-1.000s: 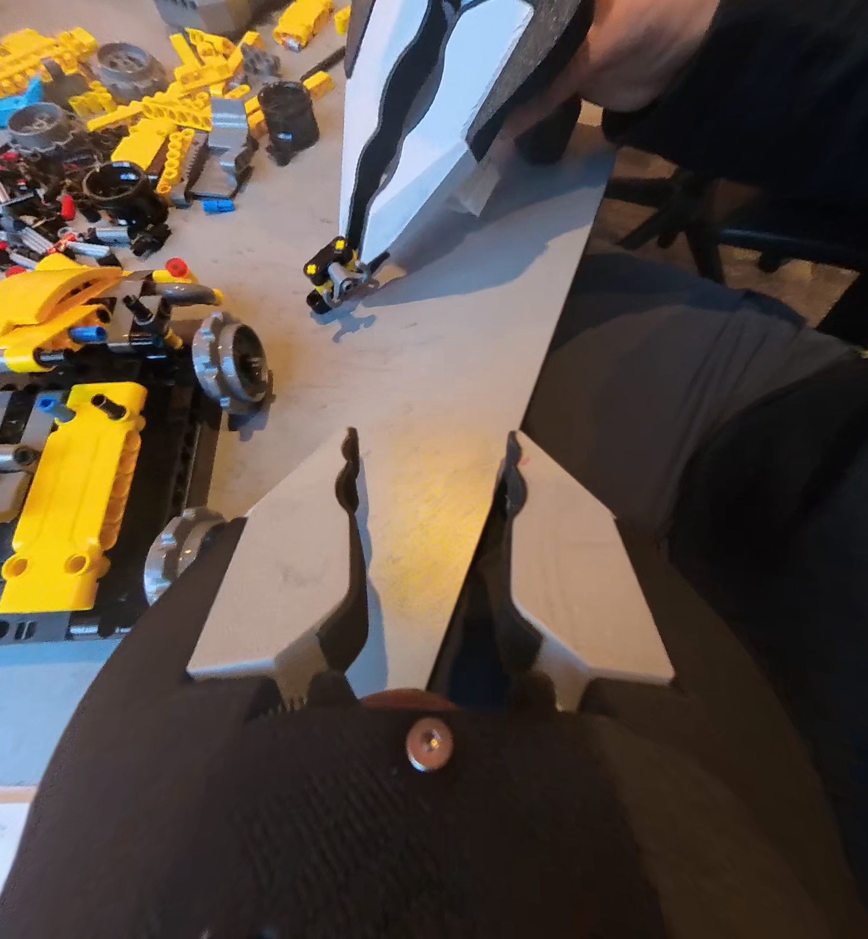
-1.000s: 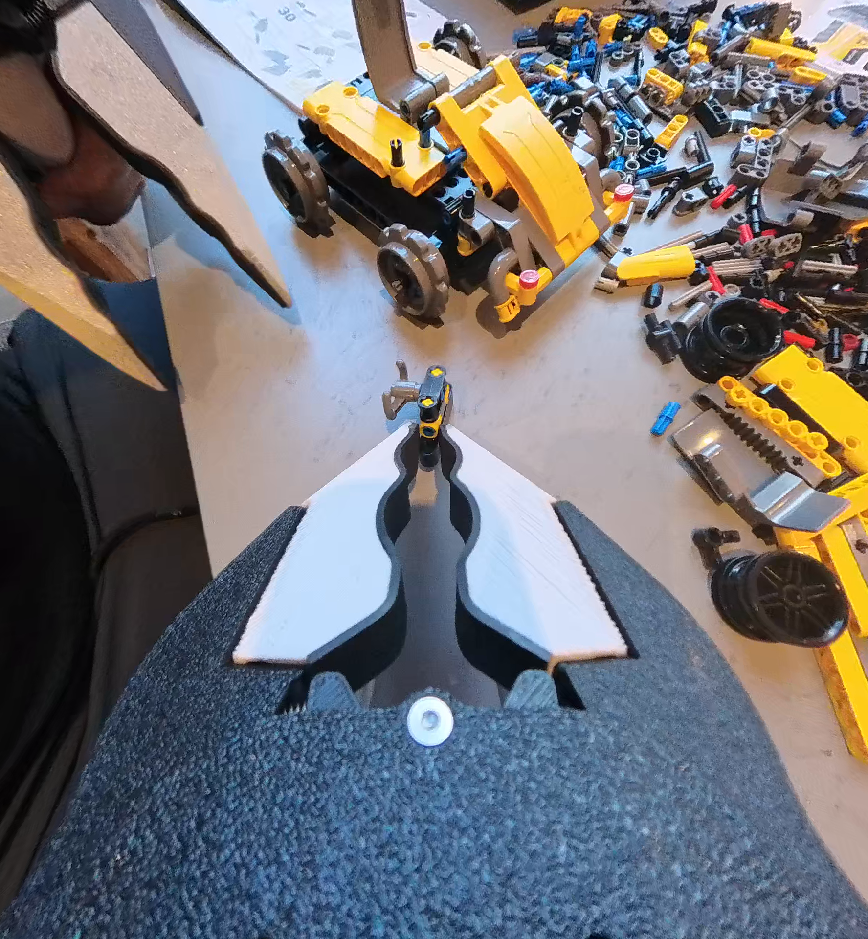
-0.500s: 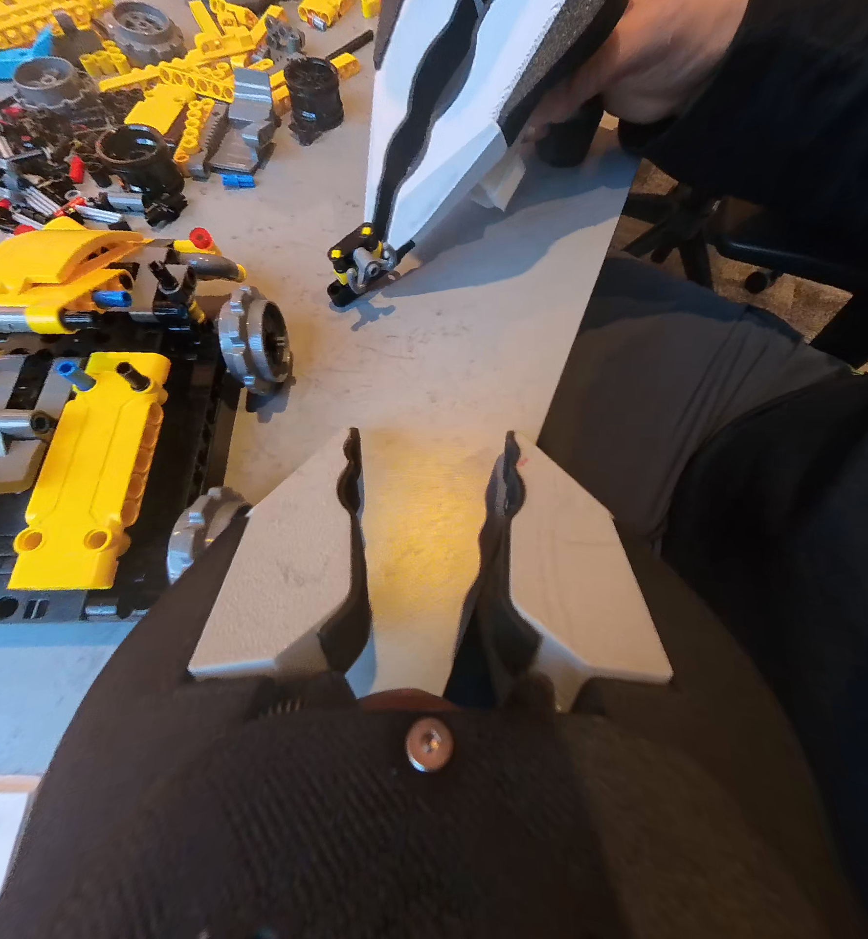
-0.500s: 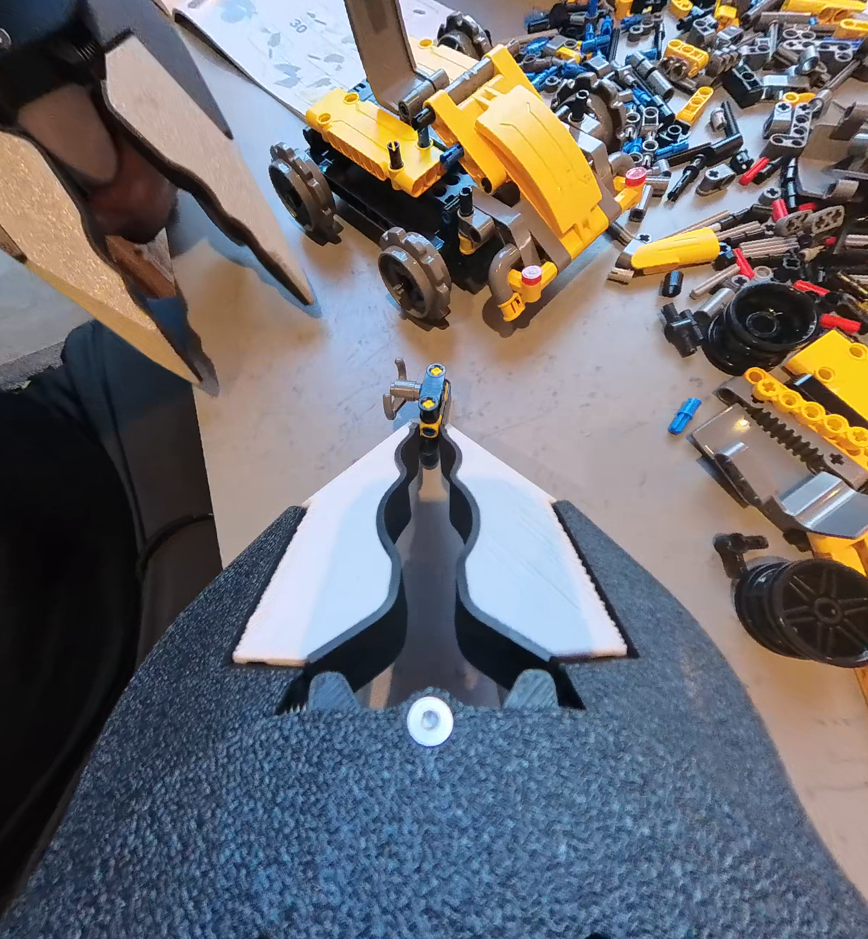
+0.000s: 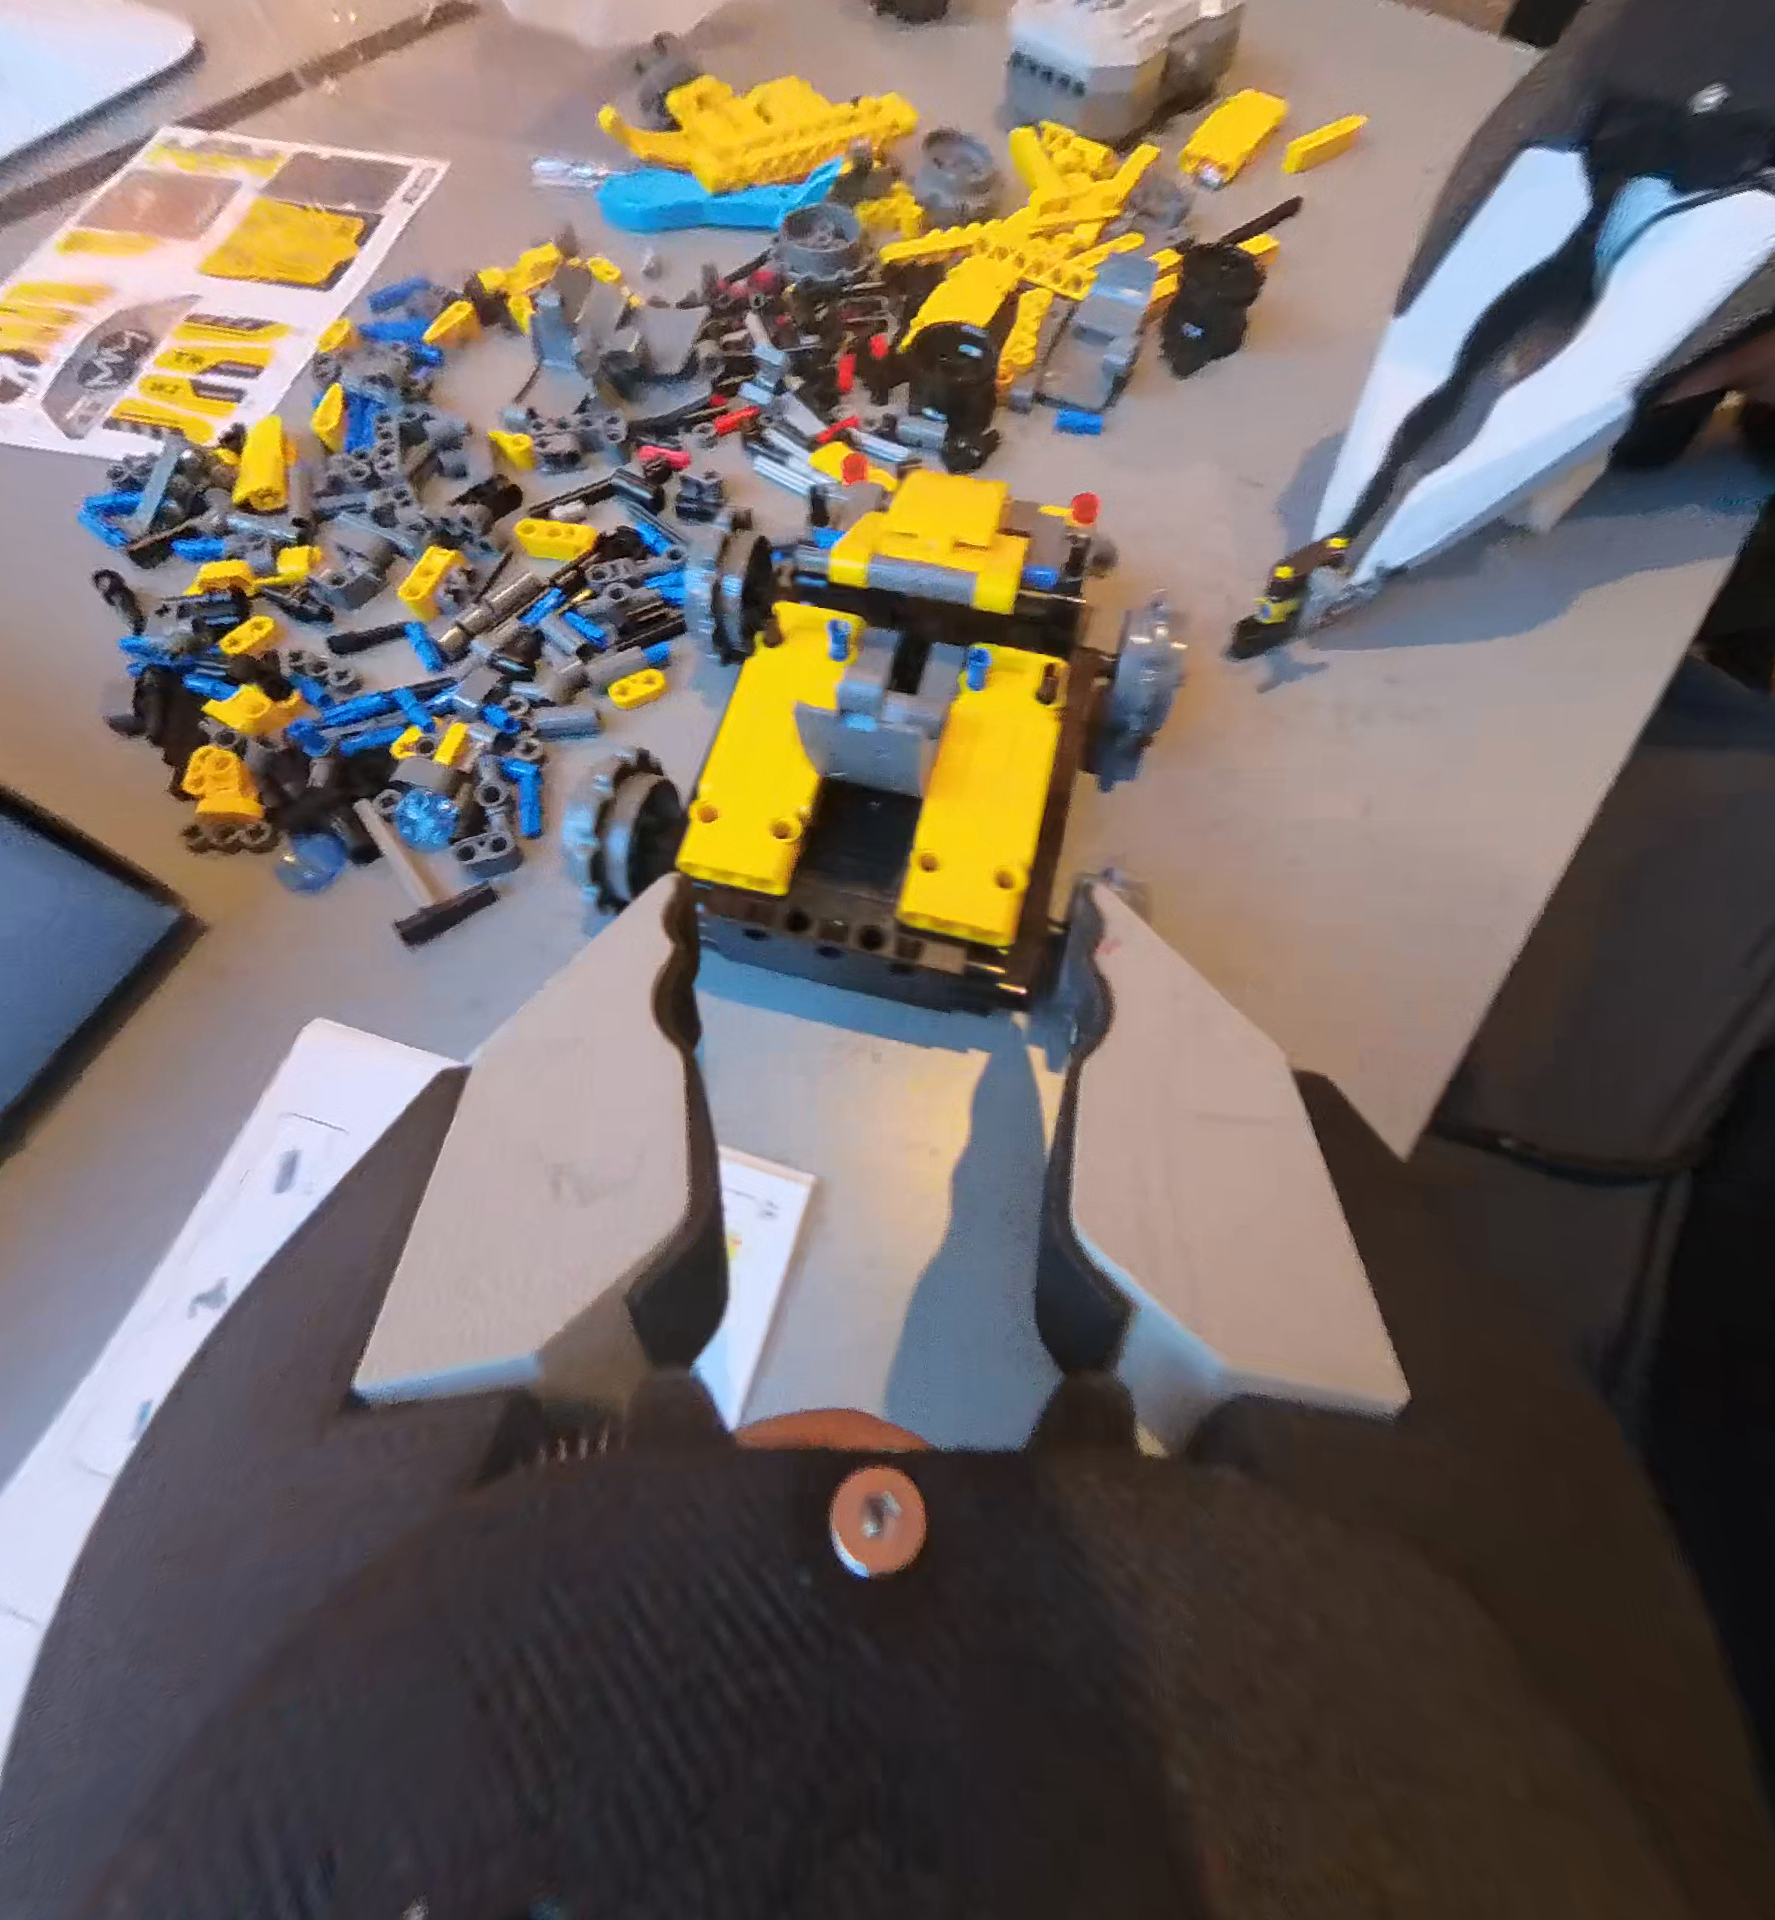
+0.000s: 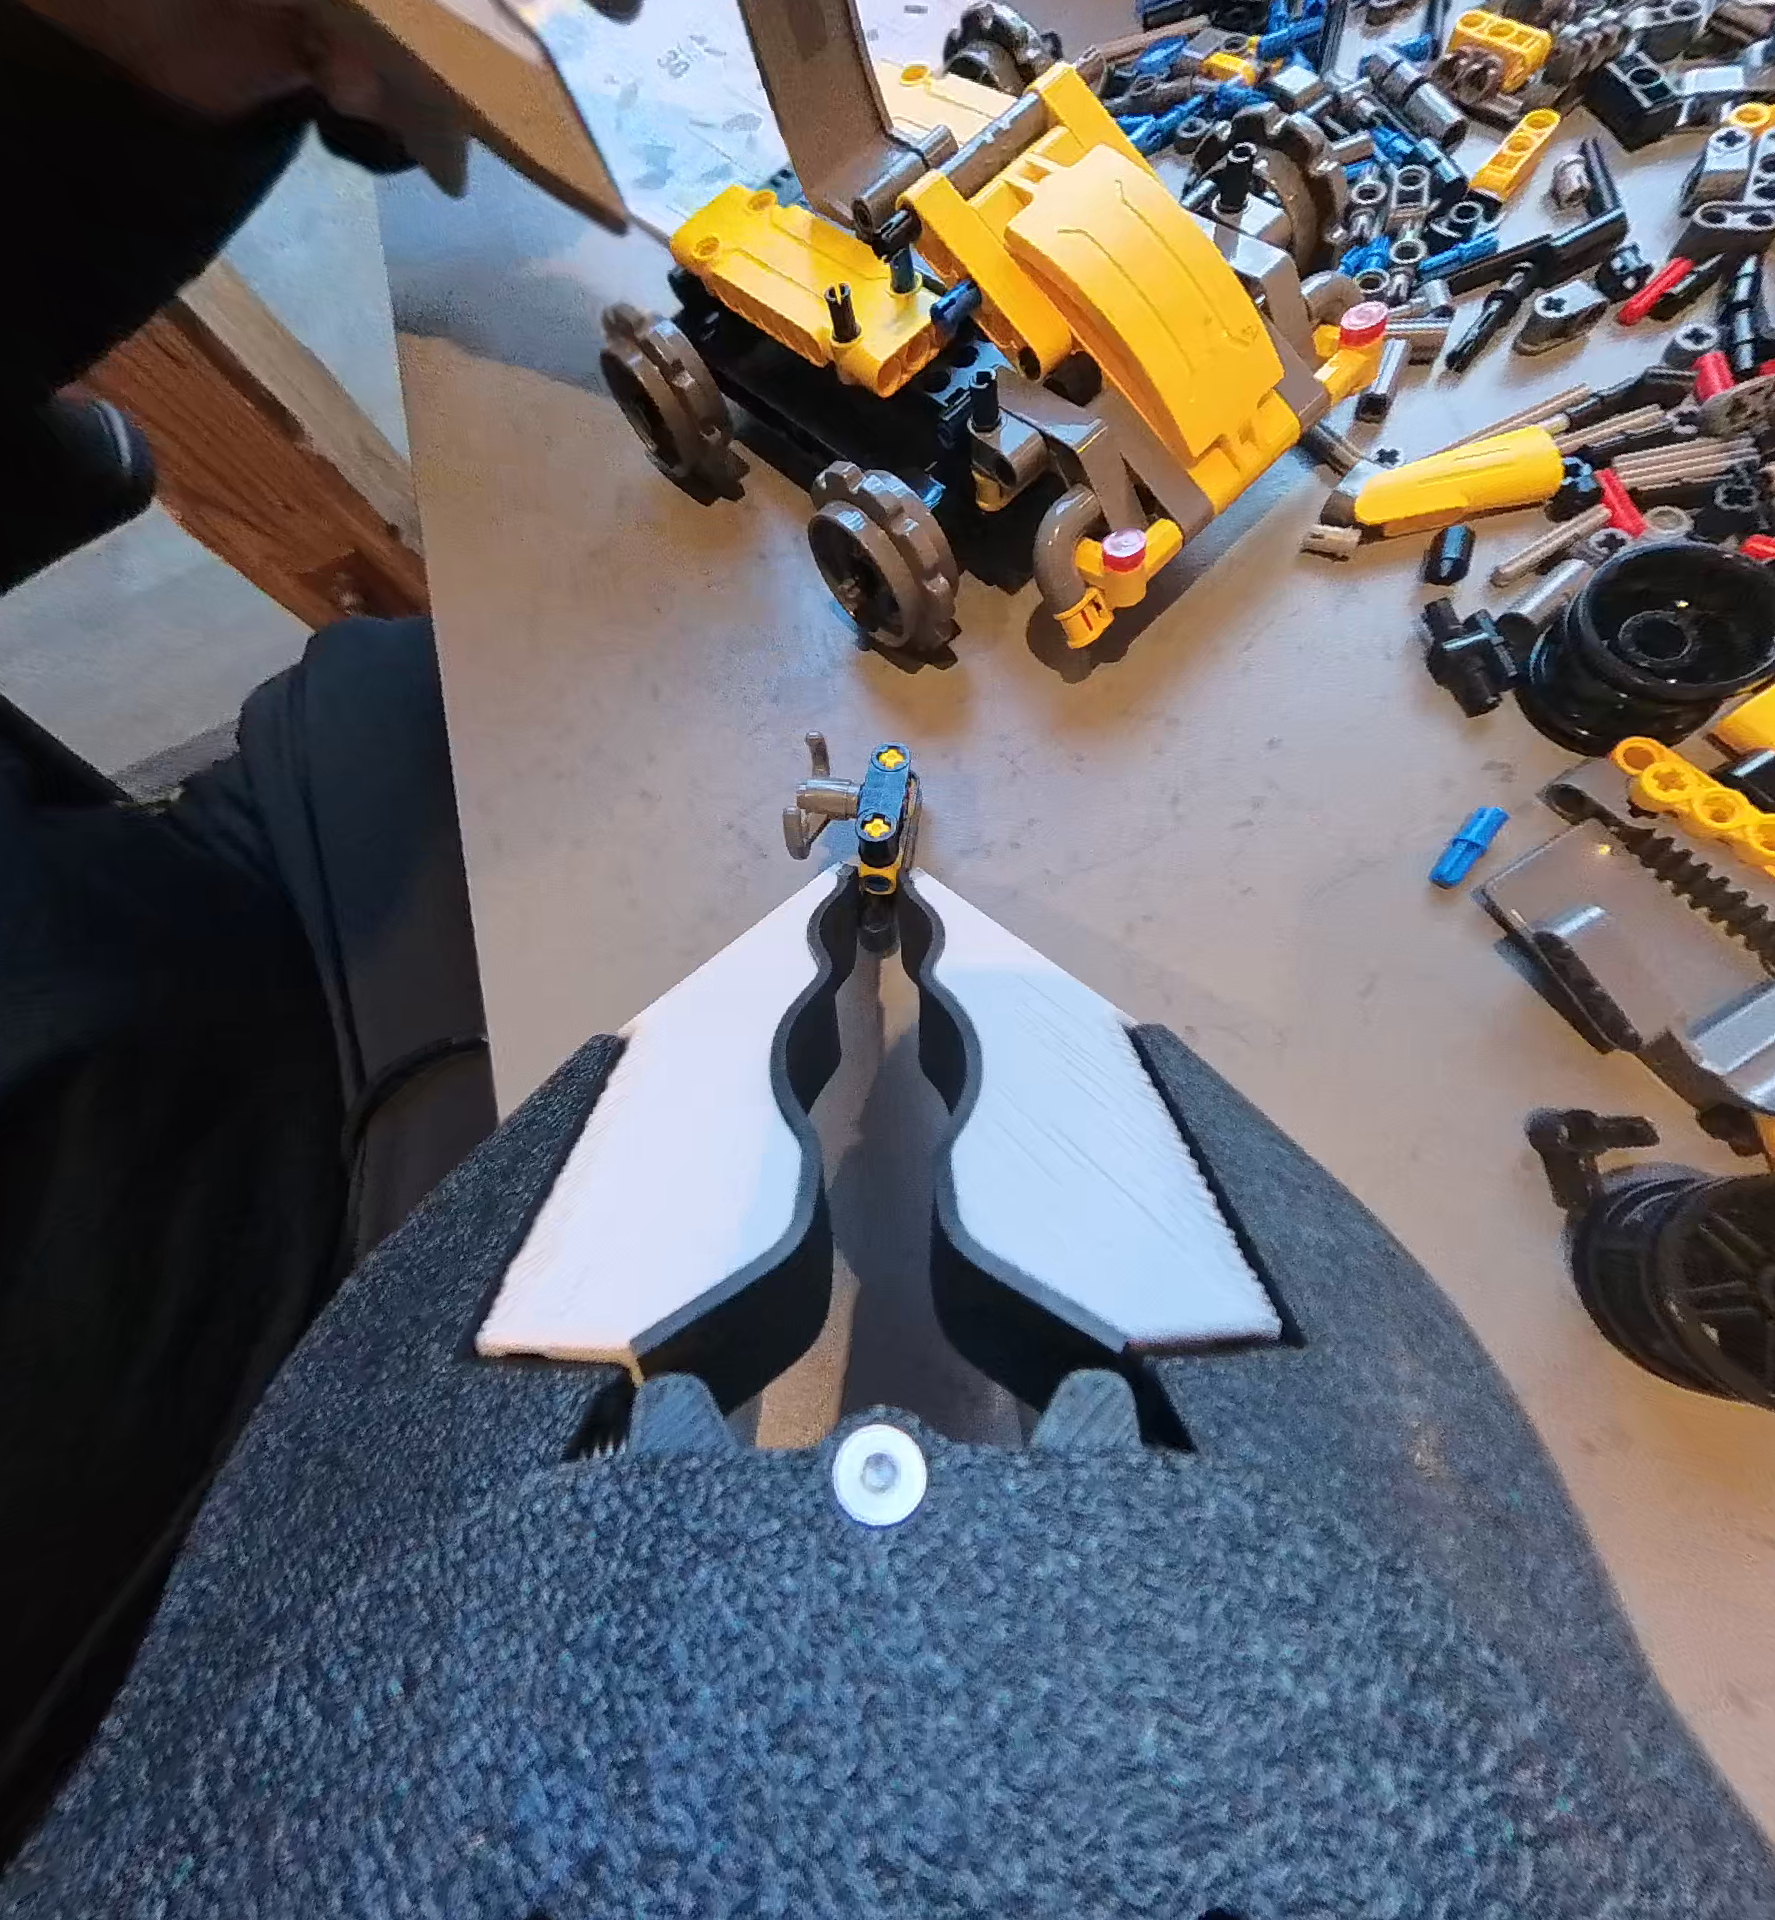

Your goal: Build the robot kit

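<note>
Right gripper (image 6: 878,883) pinches small black-yellow piece (image 6: 883,805); yellow vehicle (image 5: 883,717) seemingly just ahead of spread left gripper (image 5: 878,925).

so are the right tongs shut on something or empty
Shut on something: the right tongs pinch a small black and yellow brick assembly at their tips, which nearly meet; the piece juts out beyond them.

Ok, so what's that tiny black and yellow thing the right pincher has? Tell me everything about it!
The small black-and-yellow piece is a few plastic building-toy bits joined together: a short black beam with two yellow cross-shaped pins in its holes, a yellow bit below, and a grey hooked arm sticking out sideways. It stands upright, pinched at its bottom end by the tips of the right gripper. In the left wrist view it appears to touch the grey table, near the yellow vehicle model but apart from it.
</note>
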Demonstrator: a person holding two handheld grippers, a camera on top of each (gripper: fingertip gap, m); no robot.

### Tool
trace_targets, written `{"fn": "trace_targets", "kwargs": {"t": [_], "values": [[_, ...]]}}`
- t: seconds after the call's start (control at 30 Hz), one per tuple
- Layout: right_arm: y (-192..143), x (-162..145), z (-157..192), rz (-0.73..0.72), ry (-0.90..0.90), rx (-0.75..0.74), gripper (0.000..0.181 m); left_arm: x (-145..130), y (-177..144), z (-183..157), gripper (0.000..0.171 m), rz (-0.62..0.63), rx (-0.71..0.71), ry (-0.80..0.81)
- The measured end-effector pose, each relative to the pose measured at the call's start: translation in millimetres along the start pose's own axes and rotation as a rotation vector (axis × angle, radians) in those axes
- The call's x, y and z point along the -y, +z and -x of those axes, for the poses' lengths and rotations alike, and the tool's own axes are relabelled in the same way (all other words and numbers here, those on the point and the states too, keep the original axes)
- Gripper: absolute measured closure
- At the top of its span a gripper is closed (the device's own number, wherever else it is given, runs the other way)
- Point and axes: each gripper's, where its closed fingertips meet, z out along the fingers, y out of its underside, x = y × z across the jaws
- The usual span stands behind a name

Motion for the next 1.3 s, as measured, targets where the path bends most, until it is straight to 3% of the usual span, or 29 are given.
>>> {"fn": "trace_targets", "kwargs": {"t": [0.23, 0.43, 0.7, 1.3], "values": [[0, -1, 3, 0.007, 0.017, 0.040, 0.175, 32, 11, 6, 0.096, 0.027, -0.049, 0.128], [4, -6, 6, 0.049, -0.047, 0.007, 0.173, 3, 41, 6, 0.085, 0.243, -0.066, 0.220], [4, -9, 5, 0.063, -0.095, -0.048, 0.175, 0, 45, -5, 0.093, 0.270, -0.048, 0.130], [-56, 13, -23, -0.243, 0.179, 0.022, 0.175, 4, 54, -89, 0.087, 0.273, -0.010, 0.087]]}}
